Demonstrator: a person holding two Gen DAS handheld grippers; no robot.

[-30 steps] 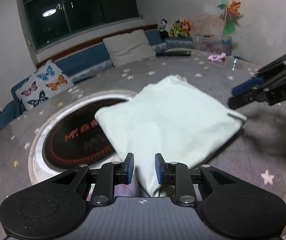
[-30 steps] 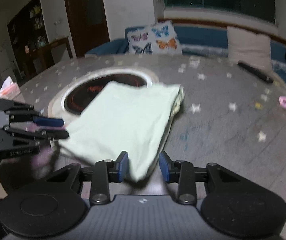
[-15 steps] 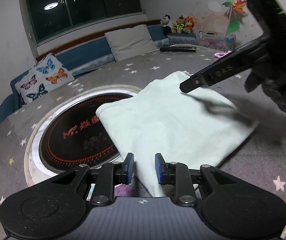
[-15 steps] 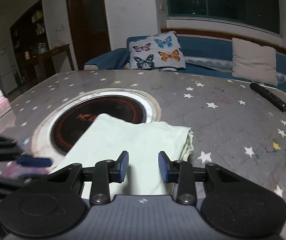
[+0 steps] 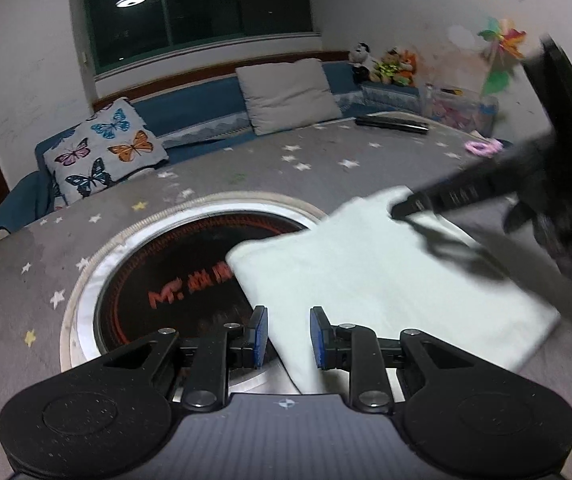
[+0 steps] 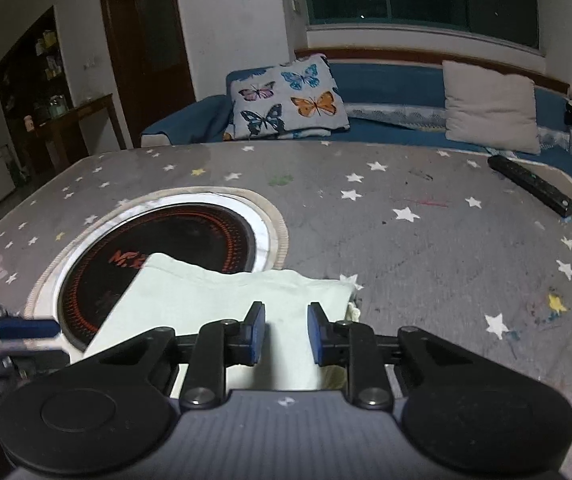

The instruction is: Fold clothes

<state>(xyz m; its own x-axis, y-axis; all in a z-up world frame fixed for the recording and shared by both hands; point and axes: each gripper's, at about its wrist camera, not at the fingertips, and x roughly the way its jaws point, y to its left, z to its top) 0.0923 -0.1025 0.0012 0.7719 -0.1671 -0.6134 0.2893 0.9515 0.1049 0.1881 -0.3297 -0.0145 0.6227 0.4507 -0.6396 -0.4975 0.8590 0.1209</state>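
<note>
My table (image 6: 426, 240), grey with stars, carries the folded pale garment (image 5: 386, 280), a remote (image 6: 530, 190) and a pink ring (image 5: 484, 147).

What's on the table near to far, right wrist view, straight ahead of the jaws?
Folded pale green garment → round black hotplate set in the table → green smudge on the starry grey tablecloth → butterfly cushion on the blue sofa.

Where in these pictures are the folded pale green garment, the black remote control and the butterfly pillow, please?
folded pale green garment (image 5: 386, 276), left wrist view, middle of its top layer.
black remote control (image 6: 532, 186), right wrist view, middle of its body.
butterfly pillow (image 6: 290, 100), right wrist view, centre of its printed face.
</note>
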